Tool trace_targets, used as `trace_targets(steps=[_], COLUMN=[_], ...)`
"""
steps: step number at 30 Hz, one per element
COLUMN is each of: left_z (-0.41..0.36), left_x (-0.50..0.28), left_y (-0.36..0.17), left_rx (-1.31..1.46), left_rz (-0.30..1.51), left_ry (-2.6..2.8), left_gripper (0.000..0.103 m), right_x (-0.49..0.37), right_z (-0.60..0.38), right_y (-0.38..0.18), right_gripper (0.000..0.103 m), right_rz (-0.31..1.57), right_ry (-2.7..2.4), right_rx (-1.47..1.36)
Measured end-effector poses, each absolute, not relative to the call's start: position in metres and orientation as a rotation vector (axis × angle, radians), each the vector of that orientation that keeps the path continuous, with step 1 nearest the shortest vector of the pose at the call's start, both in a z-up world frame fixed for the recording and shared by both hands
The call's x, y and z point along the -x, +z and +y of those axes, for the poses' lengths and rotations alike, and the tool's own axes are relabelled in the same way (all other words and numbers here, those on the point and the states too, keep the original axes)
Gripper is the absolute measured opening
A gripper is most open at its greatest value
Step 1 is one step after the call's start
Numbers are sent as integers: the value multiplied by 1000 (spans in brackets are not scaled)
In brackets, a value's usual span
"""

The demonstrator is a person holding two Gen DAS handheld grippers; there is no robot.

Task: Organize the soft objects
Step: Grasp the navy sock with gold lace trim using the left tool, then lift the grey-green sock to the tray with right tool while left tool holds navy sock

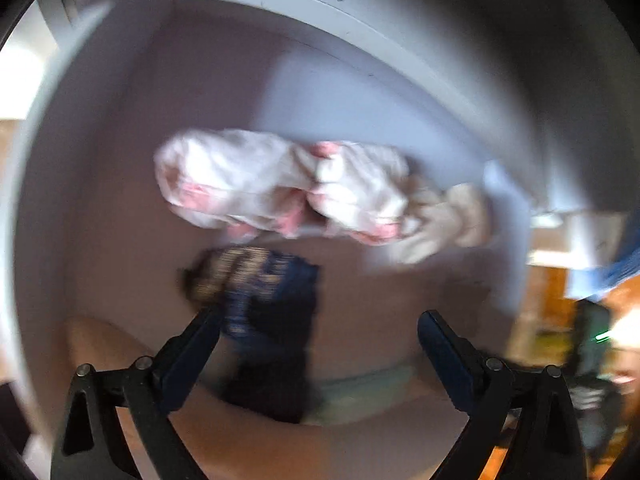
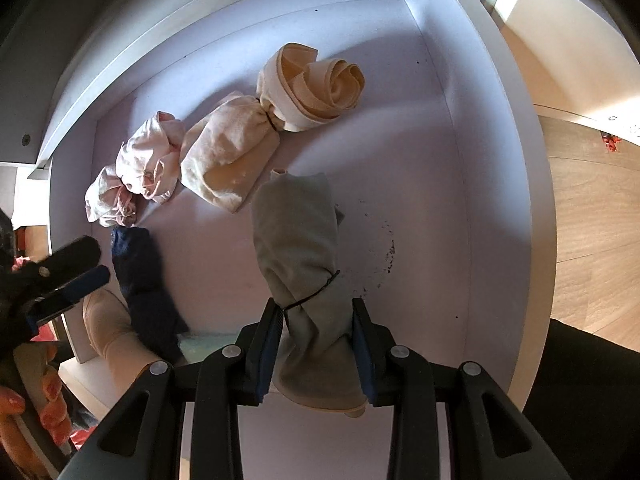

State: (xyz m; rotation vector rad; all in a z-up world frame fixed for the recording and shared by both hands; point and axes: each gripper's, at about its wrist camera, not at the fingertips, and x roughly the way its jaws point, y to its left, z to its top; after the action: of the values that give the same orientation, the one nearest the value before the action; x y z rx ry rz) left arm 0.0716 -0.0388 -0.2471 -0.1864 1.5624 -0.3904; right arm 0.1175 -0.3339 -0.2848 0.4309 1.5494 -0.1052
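Observation:
My right gripper (image 2: 316, 308) is shut on the lower part of a grey-green sock bundle (image 2: 296, 232) tied with a dark band, and it hangs over the white drawer (image 2: 420, 160). My left gripper (image 1: 318, 318) stands open low over the drawer's left side; it also shows in the right wrist view as the left gripper (image 2: 98, 260). A navy sock (image 1: 272, 300) (image 2: 144, 280) lies on the drawer bottom beside its left finger, with no pad pressing on it. A pink-and-white bundle (image 1: 280, 184) (image 2: 136, 172) lies further back. Beside it is a cream bundle (image 2: 228, 156) and a rolled beige band (image 2: 320, 84).
A pale beige piece (image 2: 108, 328) and a mint-coloured piece (image 2: 204, 344) lie at the drawer's near left corner. Dark specks (image 2: 384, 248) dot the drawer bottom to the right. Wooden floor (image 2: 592, 200) lies beyond the right wall. A hand (image 2: 52, 400) shows at the lower left.

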Motion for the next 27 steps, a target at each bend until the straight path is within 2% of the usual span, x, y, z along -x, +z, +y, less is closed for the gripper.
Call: trace_targets(steps=[5, 10, 14, 16, 18, 22, 27], left_z=[-49, -56, -60, -63, -68, -89, -83], left_x=[-59, -47, -39, -34, -31, -37, -45], left_y=[-260, -279, -285, -291, -291, -288, -279], left_rx=[53, 29, -13, -30, -68, -106, -62], left_rz=[1622, 1693, 1697, 1694, 1683, 1653, 1618], left_ry=[-343, -359, -380, -388, -398, -408, -379], left_gripper=[99, 85, 81, 70, 66, 43, 43], right_x=[-118, -117, -116, -116, -115, -112, -110], right_z=[-331, -329, -326, -325, -325, -328, -327], right_y=[-286, -288, -290, -290, -288, -284, -282], right_gripper=[33, 33, 33, 33, 33, 33, 33], right_rz=[1555, 1557, 1556, 1549, 1544, 1548, 1543], right_ry=[-105, -114, -114, -111, -110, -117, -127], right_rx=[-423, -420, -418, -423, -421, -416, -414])
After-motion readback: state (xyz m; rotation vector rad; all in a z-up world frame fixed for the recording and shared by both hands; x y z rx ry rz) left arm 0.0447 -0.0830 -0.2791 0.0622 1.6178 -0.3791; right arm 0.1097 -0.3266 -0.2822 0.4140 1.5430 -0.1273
